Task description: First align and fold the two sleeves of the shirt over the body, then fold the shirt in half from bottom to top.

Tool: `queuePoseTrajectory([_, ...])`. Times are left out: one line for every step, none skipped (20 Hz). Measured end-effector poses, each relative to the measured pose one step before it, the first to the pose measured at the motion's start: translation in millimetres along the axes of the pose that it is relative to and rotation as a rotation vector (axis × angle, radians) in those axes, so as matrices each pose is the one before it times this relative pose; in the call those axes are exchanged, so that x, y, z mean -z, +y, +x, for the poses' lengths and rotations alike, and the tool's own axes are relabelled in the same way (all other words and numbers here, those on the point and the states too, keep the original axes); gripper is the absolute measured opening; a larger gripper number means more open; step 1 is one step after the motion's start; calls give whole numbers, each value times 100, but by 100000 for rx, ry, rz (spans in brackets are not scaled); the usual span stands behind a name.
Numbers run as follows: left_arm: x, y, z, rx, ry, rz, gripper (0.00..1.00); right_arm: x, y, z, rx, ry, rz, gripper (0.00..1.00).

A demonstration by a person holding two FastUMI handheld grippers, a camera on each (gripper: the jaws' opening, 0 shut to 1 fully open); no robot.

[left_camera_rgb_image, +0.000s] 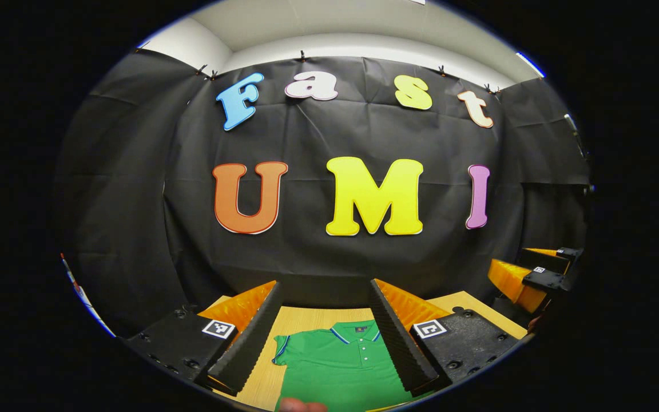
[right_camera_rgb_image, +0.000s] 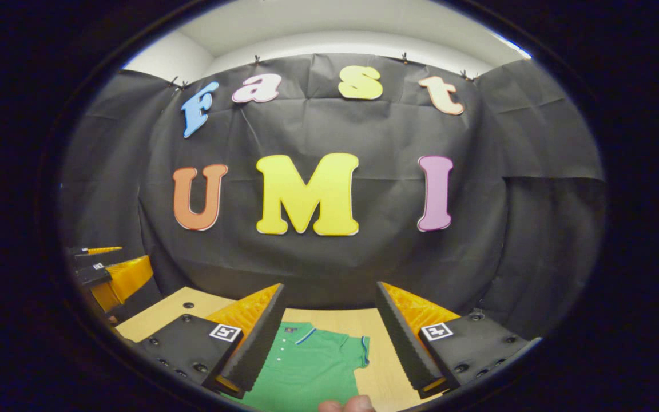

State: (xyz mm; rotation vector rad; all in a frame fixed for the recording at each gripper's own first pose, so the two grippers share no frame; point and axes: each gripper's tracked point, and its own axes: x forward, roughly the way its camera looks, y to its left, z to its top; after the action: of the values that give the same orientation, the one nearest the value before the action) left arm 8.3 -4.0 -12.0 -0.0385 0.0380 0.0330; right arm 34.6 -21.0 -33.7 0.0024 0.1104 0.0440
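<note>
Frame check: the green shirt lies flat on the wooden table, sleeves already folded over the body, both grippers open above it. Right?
Not quite: the sleeves are still spread out. The left gripper view shows one sleeve of the green shirt out sideways on the wooden table; the rest holds.

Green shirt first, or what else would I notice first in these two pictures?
Yes, the green shirt jumps out, lying flat on the wooden table with its sleeves spread and collar toward the black wall. Both grippers, left and right, hang open above it, touching nothing. A fingertip peeks in at the bottom edge of the left gripper view.
</note>
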Motion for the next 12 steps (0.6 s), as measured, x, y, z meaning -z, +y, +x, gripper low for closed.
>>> queuePoseTrajectory([403, 98, 59, -479, 813, -147, 97, 978, -534, 912, -987, 3422, -779, 96])
queuePoseTrajectory([349, -13, 94, -277, 1041, -117, 97, 839, -490, 970, -1447, 3356, -326, 96])
queuePoseTrajectory([387, 158, 18, -422, 969, 78, 97, 1037, -781, 1152, -801, 4022, -99, 96])
queuePoseTrajectory([308, 148, 64, -738, 1069, 230, 97, 984, -755, 1232, -672, 3584, 483, 98])
queuePoseTrajectory([480, 164, 110, -665, 1242, 138, 97, 1075, -710, 1408, -349, 3829, 529, 98])
queuePoseTrajectory([441, 45, -42, -665, 1405, 153, 98, 1164, -701, 1490, 216, 4455, 759, 96])
queuePoseTrajectory([355, 43, -38, -621, 1304, 48, 97, 1206, -564, 1489, -307, 3947, 1225, 96])
queuePoseTrajectory([307, 3, -82, -331, 1205, 171, 97, 1009, -450, 1508, -188, 3928, 841, 98])
queuePoseTrajectory([283, -89, 32, 141, 864, -152, 97, 1109, -723, 1664, 453, 3750, 247, 98])
queuePoseTrajectory([19, 23, -72, -294, 498, -285, 97, 1057, -683, 1636, 272, 3800, -323, 98])
queuePoseTrajectory([232, 46, -18, -353, 502, -223, 97, 1037, -470, 1764, 229, 3545, -30, 98])
queuePoseTrajectory([63, 89, -101, -580, 442, -76, 97, 822, -432, 1794, 450, 3233, 673, 96])
